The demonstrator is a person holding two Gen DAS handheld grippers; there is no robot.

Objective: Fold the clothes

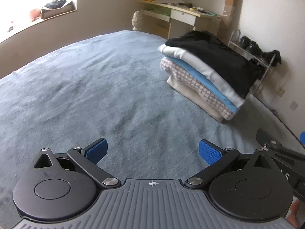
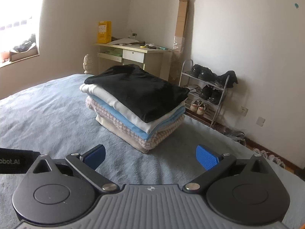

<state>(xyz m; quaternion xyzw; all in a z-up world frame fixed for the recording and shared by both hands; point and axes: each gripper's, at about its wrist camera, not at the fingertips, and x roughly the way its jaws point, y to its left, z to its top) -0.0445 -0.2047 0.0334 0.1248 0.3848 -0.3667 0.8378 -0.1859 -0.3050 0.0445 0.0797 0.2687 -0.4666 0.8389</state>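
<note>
- We hold the left gripper [image 1: 152, 152] over the blue-grey fleece bed cover [image 1: 85, 87], jaws spread wide, nothing between them.
- The right gripper [image 2: 150, 157] likewise: jaws apart, empty.
- The stack of folded clothes [image 2: 137, 103], black garment on top, lies on the bed ahead of the right gripper.

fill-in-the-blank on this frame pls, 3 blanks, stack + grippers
1. The top garment of the folded stack is coloured ____.
2. The left gripper and right gripper both have their jaws ____, holding nothing.
3. The stack rests on a grey-blue blanket; directly under the white garment lies a light ____ one.

Missing words: black; open; blue
</note>
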